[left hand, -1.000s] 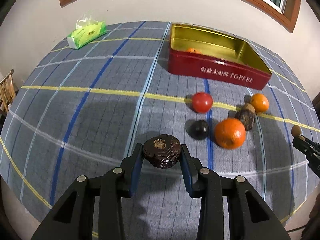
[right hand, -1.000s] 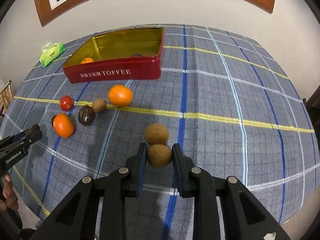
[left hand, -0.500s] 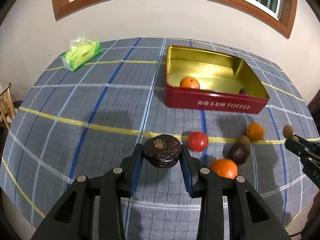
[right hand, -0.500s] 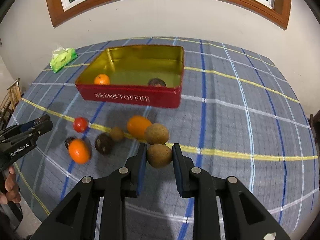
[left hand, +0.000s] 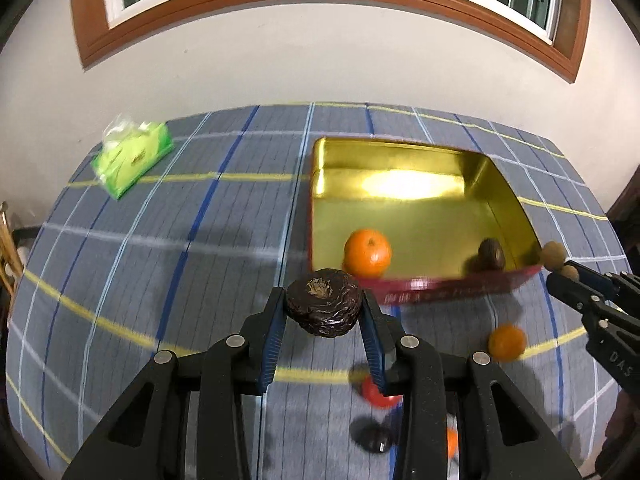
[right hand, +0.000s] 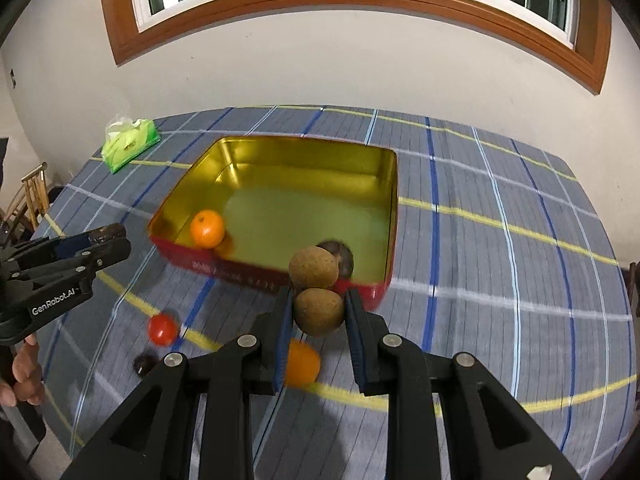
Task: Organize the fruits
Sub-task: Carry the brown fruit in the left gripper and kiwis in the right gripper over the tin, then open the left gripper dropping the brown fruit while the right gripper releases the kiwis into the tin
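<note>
1. Nearest to us in the left wrist view, our left gripper (left hand: pixel 323 320) has its blue-padded fingers clamped on a dark, wrinkled, round passion fruit (left hand: pixel 324 307), held in the air above the blue plaid tablecloth (left hand: pixel 132 264).
2. In the right wrist view, our right gripper (right hand: pixel 318 314) has its fingers closed on the lower of two joined brown, rough-skinned round fruits (right hand: pixel 319 311); the upper brown fruit (right hand: pixel 314 267) sits just above the fingertips.
3. Below the grippers, loose fruit lies on the cloth: a small red tomato (right hand: pixel 162 329), a small dark round fruit (right hand: pixel 144 363) and a blurred orange tangerine (right hand: pixel 301 362).
4. Just beyond, the red toffee tin with a gold interior (right hand: pixel 384 216) lies open. It holds one orange tangerine (right hand: pixel 207 229) near its left front corner and a dark brown fruit (right hand: pixel 340 258) near the right front wall.
5. Farthest away, a green tissue pack (right hand: pixel 129 145) lies near the table's back edge.
6. We judge the step to be carrying: both fruits hover near the tin's front wall. Next, each gripper needs to pass over the rim, lower, and open without striking the fruit already inside.
</note>
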Action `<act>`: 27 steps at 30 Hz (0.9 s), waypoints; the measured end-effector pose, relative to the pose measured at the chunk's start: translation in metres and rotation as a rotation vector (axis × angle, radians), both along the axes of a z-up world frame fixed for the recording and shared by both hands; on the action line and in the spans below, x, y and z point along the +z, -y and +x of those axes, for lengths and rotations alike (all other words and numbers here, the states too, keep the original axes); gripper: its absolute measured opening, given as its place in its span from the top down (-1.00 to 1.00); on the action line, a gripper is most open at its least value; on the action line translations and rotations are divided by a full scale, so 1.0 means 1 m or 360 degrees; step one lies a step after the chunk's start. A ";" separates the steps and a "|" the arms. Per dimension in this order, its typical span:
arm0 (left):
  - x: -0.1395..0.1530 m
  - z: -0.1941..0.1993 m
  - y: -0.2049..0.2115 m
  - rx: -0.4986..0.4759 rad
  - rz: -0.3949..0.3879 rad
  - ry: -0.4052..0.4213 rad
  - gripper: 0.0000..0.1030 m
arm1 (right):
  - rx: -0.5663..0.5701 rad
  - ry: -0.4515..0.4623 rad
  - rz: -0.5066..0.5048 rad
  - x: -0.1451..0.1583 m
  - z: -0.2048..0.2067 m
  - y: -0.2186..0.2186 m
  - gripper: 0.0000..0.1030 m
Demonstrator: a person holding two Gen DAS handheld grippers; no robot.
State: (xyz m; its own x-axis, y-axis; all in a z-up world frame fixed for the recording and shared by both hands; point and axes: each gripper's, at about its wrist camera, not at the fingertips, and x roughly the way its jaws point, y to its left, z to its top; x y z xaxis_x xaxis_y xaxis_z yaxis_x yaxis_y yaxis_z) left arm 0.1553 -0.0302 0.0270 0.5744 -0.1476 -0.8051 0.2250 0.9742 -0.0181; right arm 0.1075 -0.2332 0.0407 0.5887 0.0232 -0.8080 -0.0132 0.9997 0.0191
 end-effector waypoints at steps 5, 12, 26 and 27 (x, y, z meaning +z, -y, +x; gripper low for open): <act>-0.010 0.029 0.019 -0.0032 0.0052 -0.0042 0.27 | 0.0003 -0.0033 -0.0009 -0.009 0.027 0.001 0.55; -0.028 0.048 0.037 -0.0059 0.0051 -0.0114 0.27 | -0.0001 -0.0103 0.0019 -0.027 0.048 0.003 0.55; -0.038 0.055 0.059 -0.0085 0.0097 -0.0091 0.27 | 0.0030 -0.0152 0.0047 -0.044 0.066 -0.002 0.54; -0.039 0.056 0.059 -0.0090 0.0099 -0.0090 0.27 | 0.0033 -0.0152 0.0047 -0.045 0.067 -0.002 0.54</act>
State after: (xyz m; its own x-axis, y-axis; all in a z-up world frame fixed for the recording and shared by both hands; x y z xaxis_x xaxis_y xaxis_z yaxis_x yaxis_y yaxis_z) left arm 0.2110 -0.0896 -0.0115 0.5202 -0.1272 -0.8445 0.2800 0.9596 0.0279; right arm 0.1747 -0.2307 -0.0042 0.5081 0.0588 -0.8593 -0.0303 0.9983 0.0505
